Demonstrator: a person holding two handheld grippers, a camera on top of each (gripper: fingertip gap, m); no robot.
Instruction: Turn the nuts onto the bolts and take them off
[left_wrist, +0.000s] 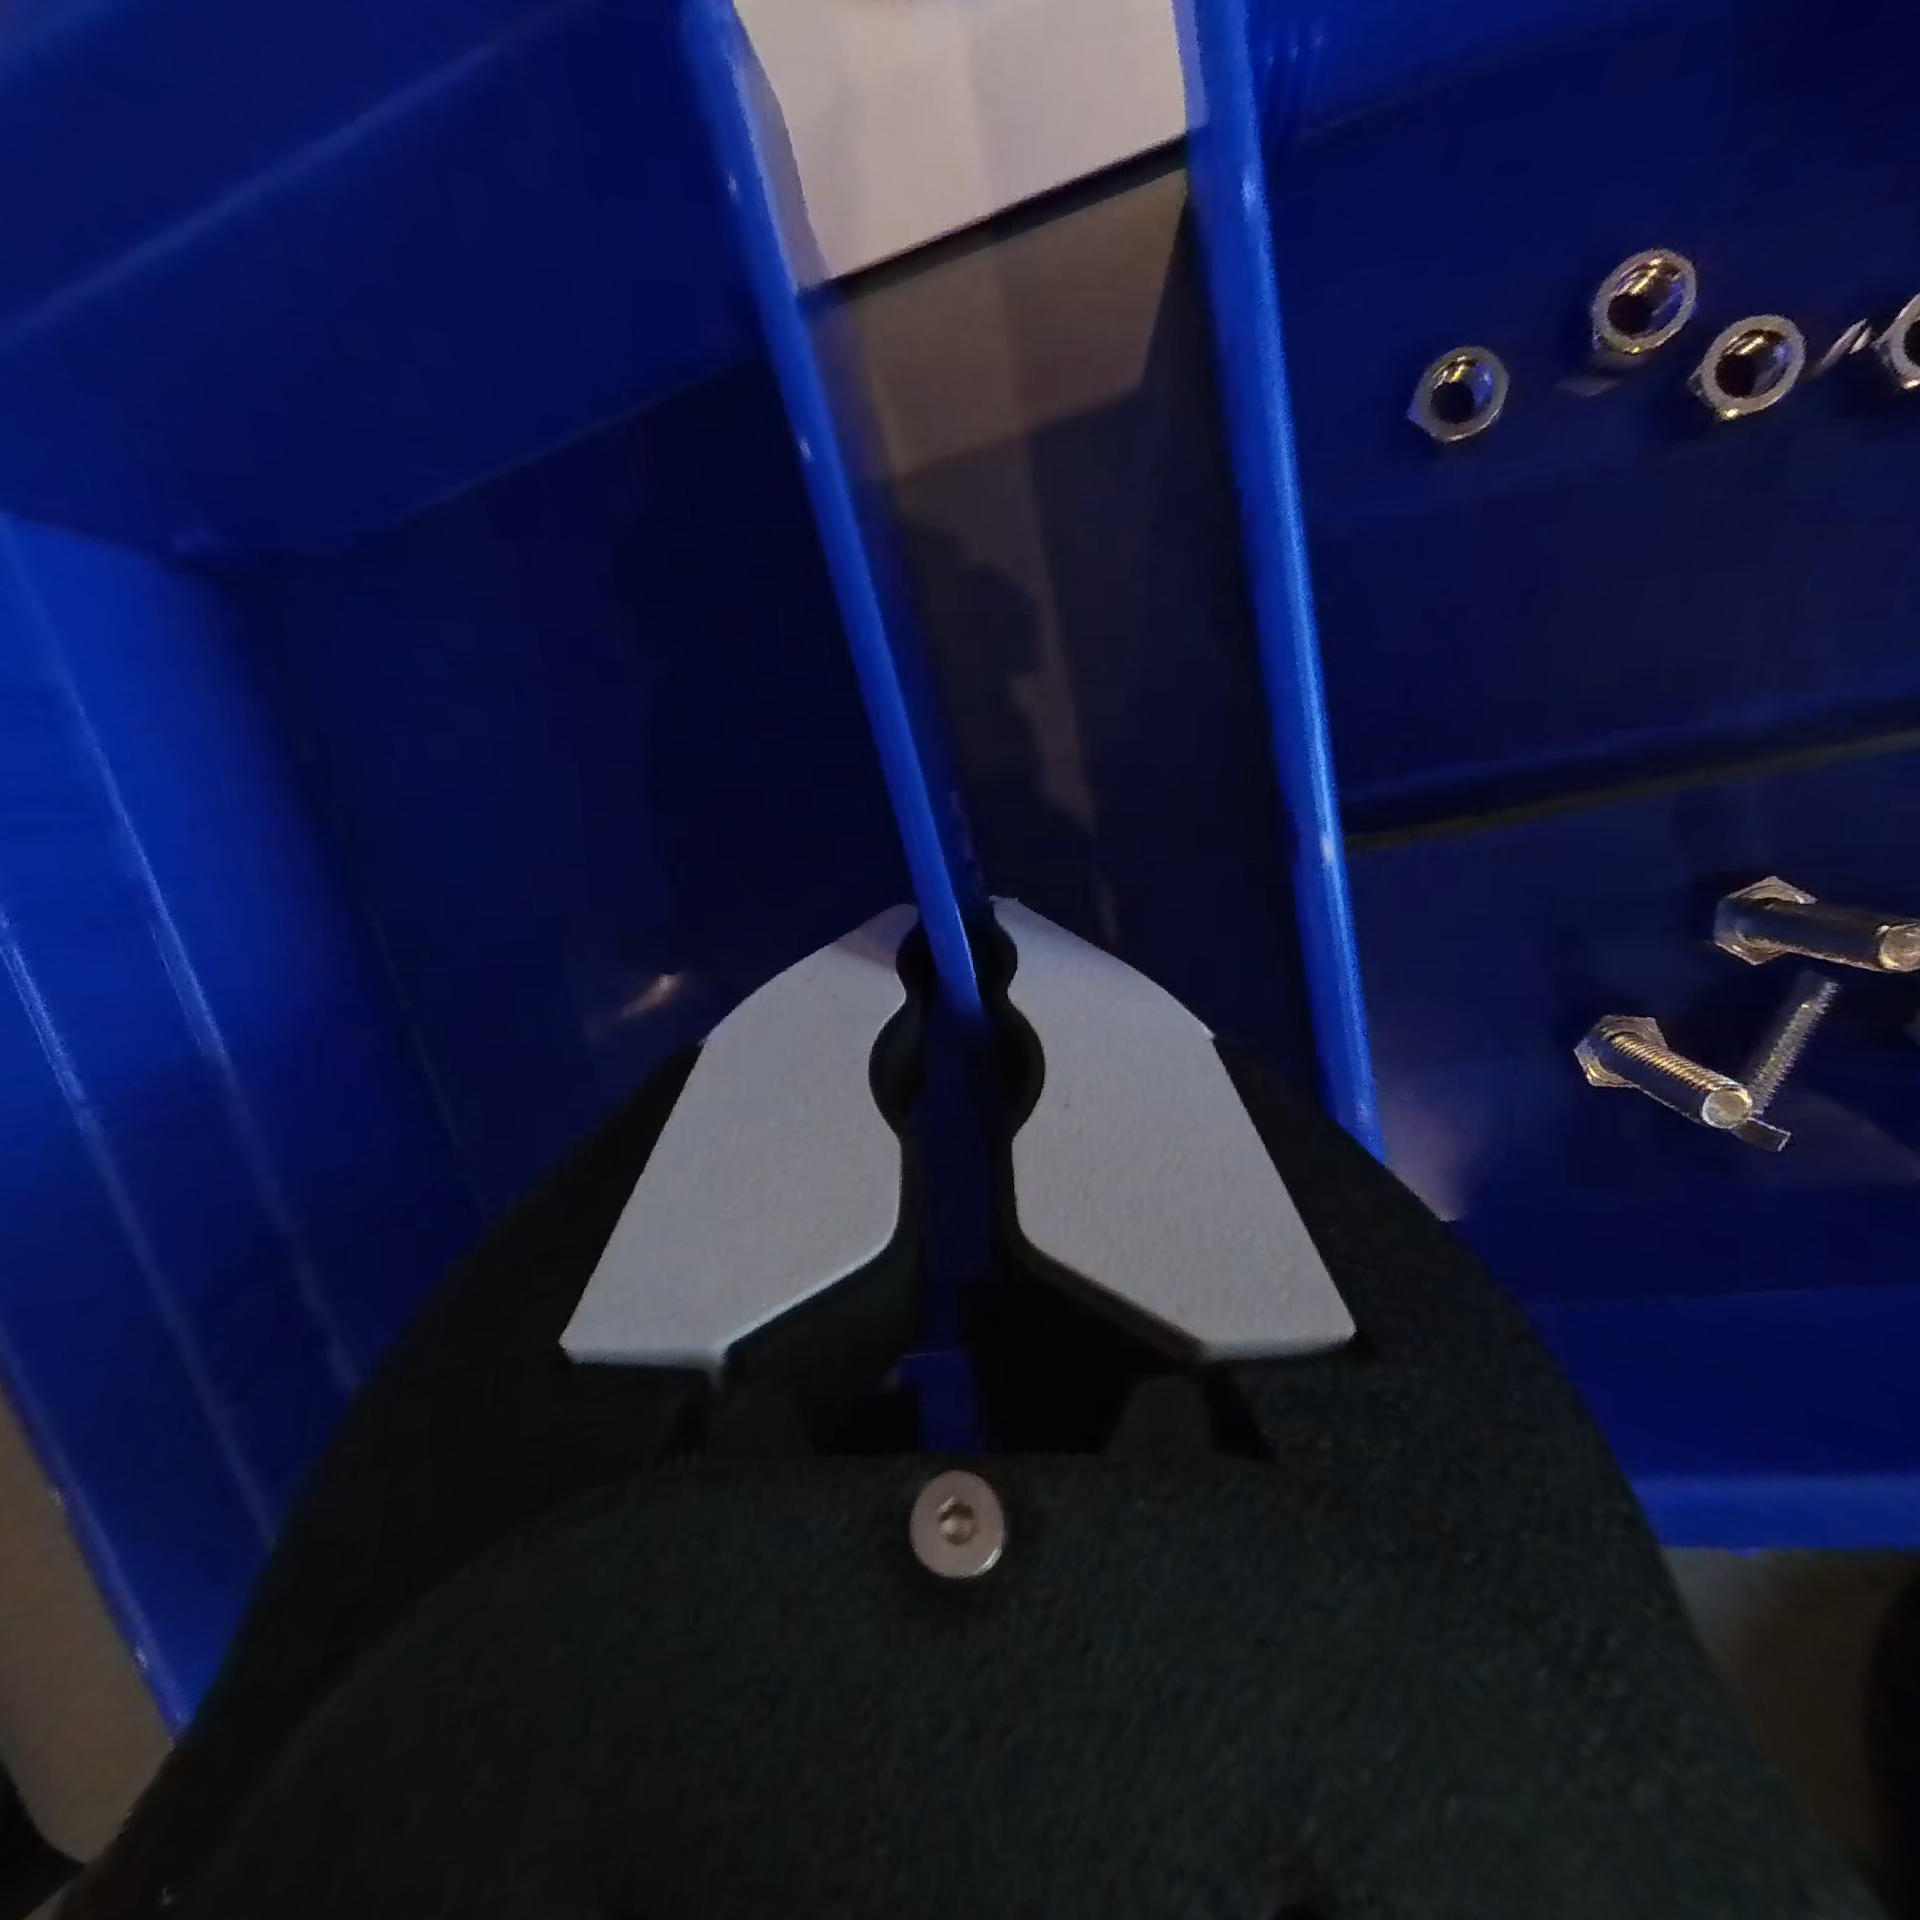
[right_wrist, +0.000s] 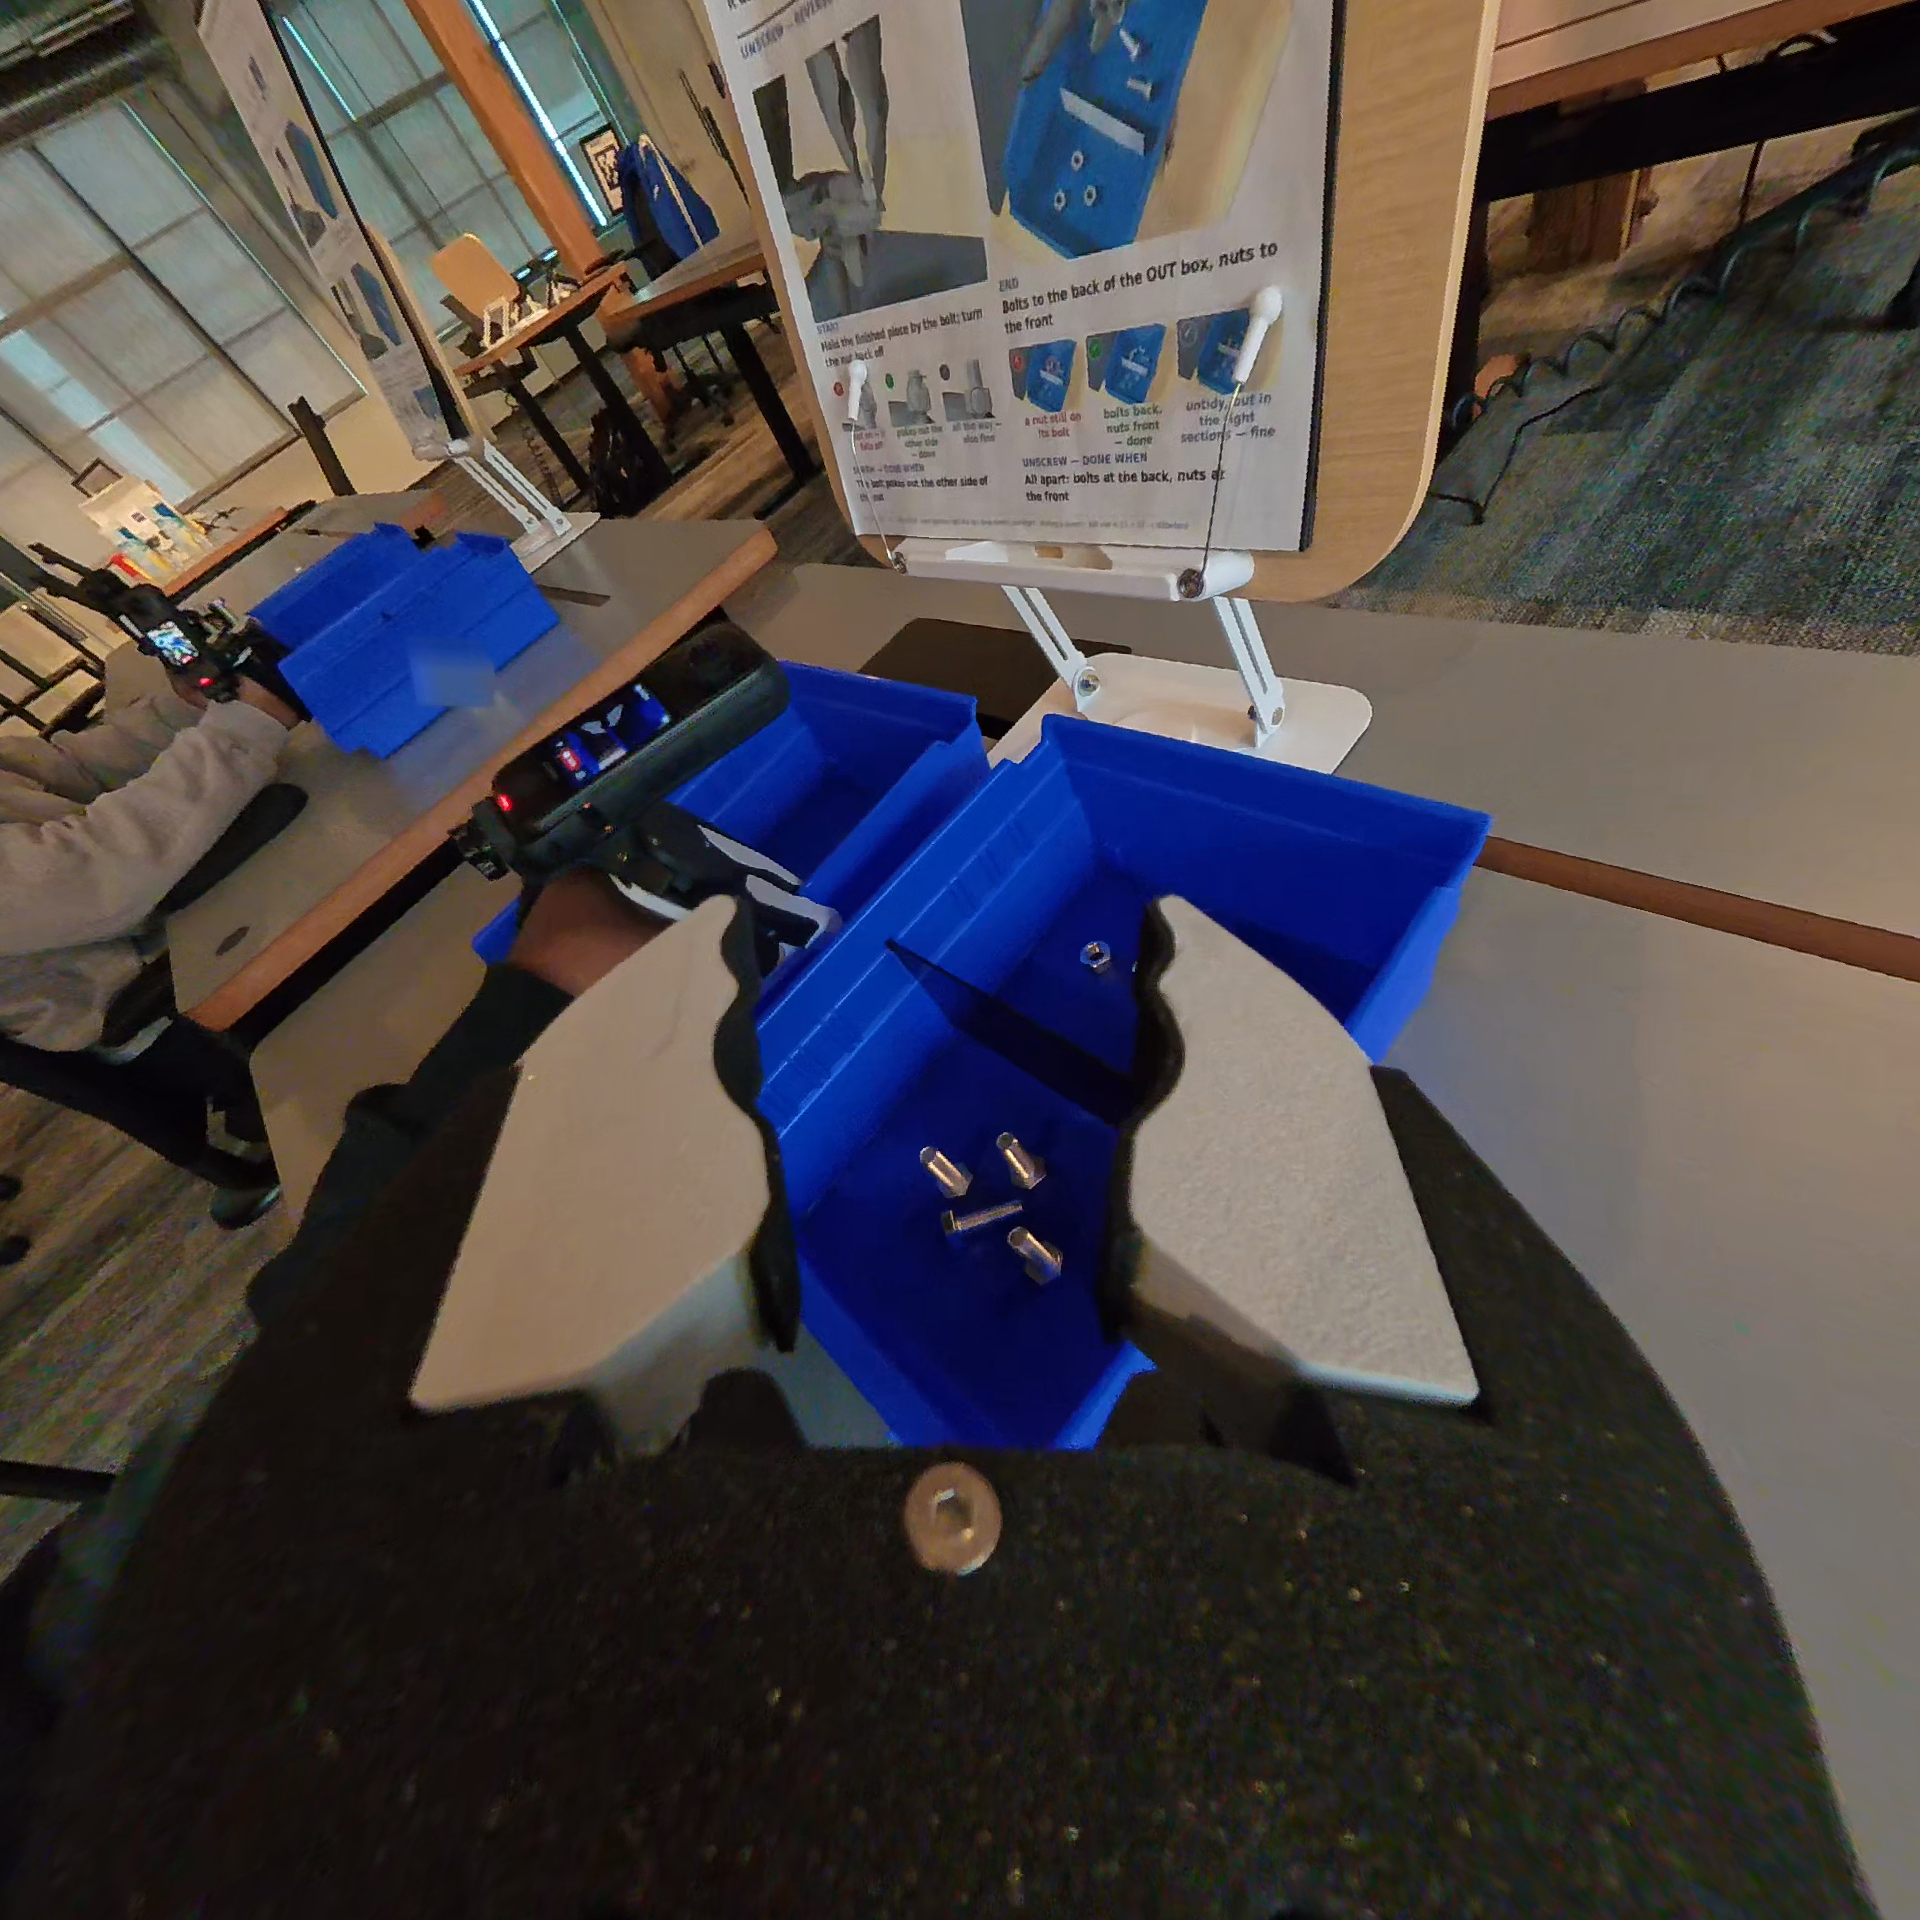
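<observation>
The left gripper (left_wrist: 958, 935) is clamped on the thin side wall of the left blue bin (left_wrist: 416, 644), its jaws closed on the rim. In the left wrist view the right blue bin (left_wrist: 1621, 644) is seen just beside it, split by a dark divider (right_wrist: 1013, 1023). Loose nuts (left_wrist: 1647, 301) are seen in the far compartment, bolts (left_wrist: 1662, 1070) in the near one (at least one bolt carries a nut). The right gripper (right_wrist: 951, 1101) is held above the right bin, jaws wide open and gripping nothing, the bolts framed between them. Both bins are set on a grey worktop (right_wrist: 1621, 1091), and a white stand (right_wrist: 1195, 707) with an instruction sheet (right_wrist: 1039, 260) is placed behind them.
</observation>
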